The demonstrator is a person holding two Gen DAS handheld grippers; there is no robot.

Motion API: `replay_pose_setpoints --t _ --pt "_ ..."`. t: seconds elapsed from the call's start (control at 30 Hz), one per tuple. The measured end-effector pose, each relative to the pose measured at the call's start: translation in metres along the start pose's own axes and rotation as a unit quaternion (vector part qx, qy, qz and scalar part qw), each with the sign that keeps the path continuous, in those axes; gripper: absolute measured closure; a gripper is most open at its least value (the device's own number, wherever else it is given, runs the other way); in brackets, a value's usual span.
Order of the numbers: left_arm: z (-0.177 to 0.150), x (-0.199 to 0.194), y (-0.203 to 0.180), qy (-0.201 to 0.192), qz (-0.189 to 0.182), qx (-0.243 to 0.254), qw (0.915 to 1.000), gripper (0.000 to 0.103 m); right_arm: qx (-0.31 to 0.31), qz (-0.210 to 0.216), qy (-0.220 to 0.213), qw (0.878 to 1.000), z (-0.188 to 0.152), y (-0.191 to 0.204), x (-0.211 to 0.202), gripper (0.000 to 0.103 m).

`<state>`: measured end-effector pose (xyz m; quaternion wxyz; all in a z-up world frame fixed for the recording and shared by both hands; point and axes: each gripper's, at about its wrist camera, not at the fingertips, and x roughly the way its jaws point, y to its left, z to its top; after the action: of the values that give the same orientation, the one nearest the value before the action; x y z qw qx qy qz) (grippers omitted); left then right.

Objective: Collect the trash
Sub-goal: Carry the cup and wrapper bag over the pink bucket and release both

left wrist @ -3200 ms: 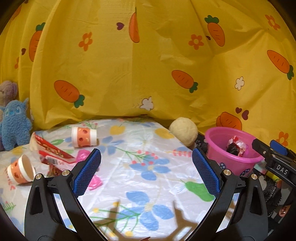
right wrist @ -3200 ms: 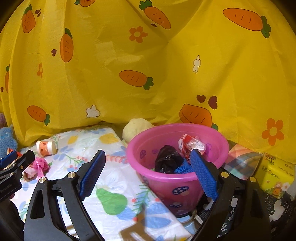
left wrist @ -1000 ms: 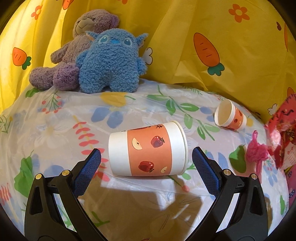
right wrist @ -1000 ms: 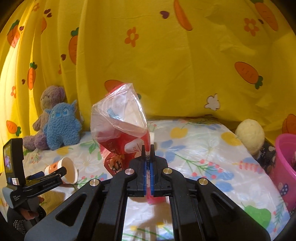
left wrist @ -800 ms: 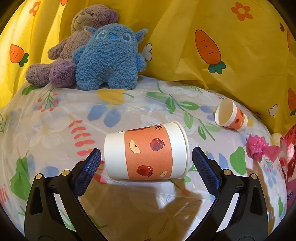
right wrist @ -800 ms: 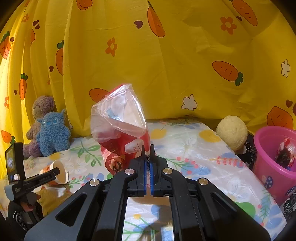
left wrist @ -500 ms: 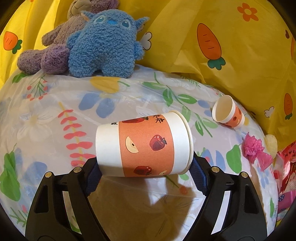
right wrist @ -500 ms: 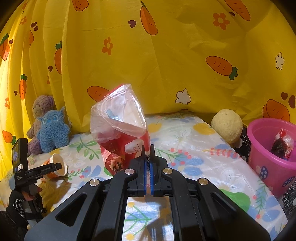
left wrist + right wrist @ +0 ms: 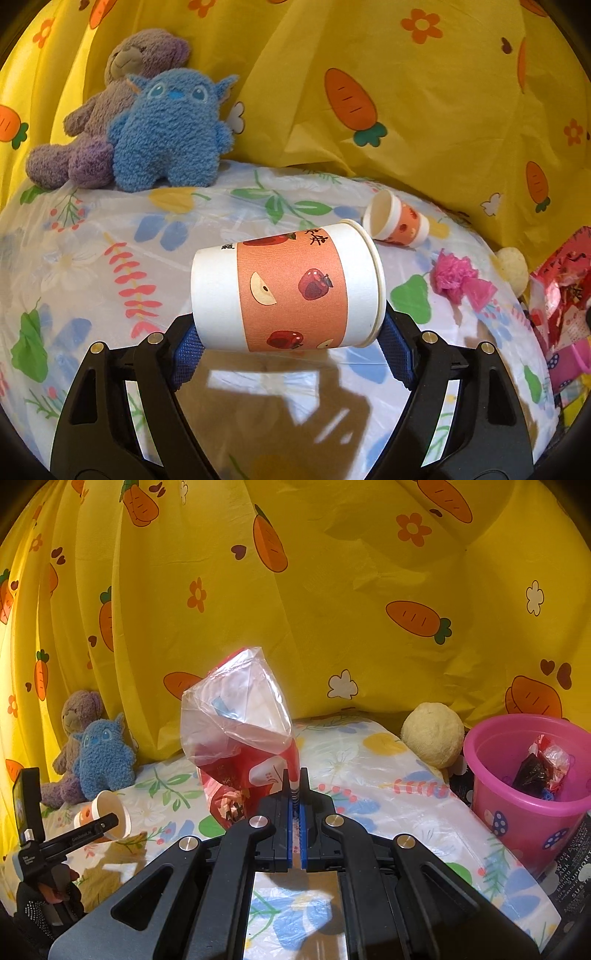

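My left gripper [image 9: 288, 343] is shut on a white and orange paper cup [image 9: 288, 290] with apple prints, held sideways just above the floral sheet. A second paper cup [image 9: 397, 223] lies on its side further back, and a crumpled pink wrapper [image 9: 461, 282] lies to its right. My right gripper [image 9: 294, 805] is shut on a clear and red snack bag [image 9: 240, 738], held upright above the sheet. The pink bucket [image 9: 517, 827] stands at the right with wrappers inside. The left gripper with its cup [image 9: 107, 814] shows at the left in the right wrist view.
A blue plush [image 9: 170, 129] and a purple bear [image 9: 110, 103] sit at the back left against the yellow carrot curtain [image 9: 406, 92]. A cream plush ball [image 9: 432, 734] lies by the bucket. The floral sheet [image 9: 92, 258] covers the surface.
My left gripper closed on the paper cup and lifted it slightly. My right gripper carried the snack bag rightward, bringing the pink bucket further into view.
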<state>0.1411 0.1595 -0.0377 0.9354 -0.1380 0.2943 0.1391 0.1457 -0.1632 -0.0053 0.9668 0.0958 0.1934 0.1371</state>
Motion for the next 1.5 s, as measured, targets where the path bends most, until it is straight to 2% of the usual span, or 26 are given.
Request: replay_pose_setpoints --t 0.23,0.47,0.6,0.67,0.8,0.93,1.07,1.23,1.37,1.5 --pt "-0.01 -0.031 -0.064 -0.016 -0.058 0.066 0.996 0.023 0.01 -0.012 0.006 1.0 -0.005 -0.02 -0.015 0.099" --pt "-0.02 -0.046 -0.138 -0.016 -0.141 0.115 0.9831 0.023 0.029 -0.036 -0.004 0.999 0.001 -0.056 -0.038 0.099" --pt "-0.024 -0.052 -0.194 -0.018 -0.202 0.149 0.9679 0.023 0.038 -0.079 -0.028 0.996 0.016 -0.09 -0.057 0.099" --pt "-0.025 -0.055 -0.226 -0.024 -0.231 0.171 0.9575 0.023 0.042 -0.11 -0.038 0.992 0.023 -0.11 -0.064 0.099" --pt "-0.03 -0.057 -0.287 -0.03 -0.282 0.207 0.9364 0.023 0.064 -0.175 -0.04 0.982 0.038 -0.157 -0.07 0.099" --pt "-0.036 -0.052 -0.338 -0.019 -0.325 0.227 0.918 0.023 0.088 -0.22 -0.041 0.971 0.044 -0.198 -0.076 0.099" --pt "-0.043 -0.039 -0.374 -0.012 -0.35 0.242 0.9048 0.023 0.105 -0.247 -0.035 0.963 0.044 -0.228 -0.078 0.099" --pt "-0.054 -0.02 -0.407 0.002 -0.362 0.263 0.8943 0.023 0.115 -0.264 -0.023 0.957 0.041 -0.251 -0.075 0.099" --pt "-0.057 -0.006 -0.424 0.023 -0.374 0.264 0.8889 0.023 0.113 -0.265 -0.013 0.957 0.039 -0.258 -0.071 0.099" --pt "-0.063 0.004 -0.433 0.034 -0.375 0.267 0.8872 0.023 0.114 -0.267 -0.009 0.957 0.038 -0.261 -0.068 0.099"
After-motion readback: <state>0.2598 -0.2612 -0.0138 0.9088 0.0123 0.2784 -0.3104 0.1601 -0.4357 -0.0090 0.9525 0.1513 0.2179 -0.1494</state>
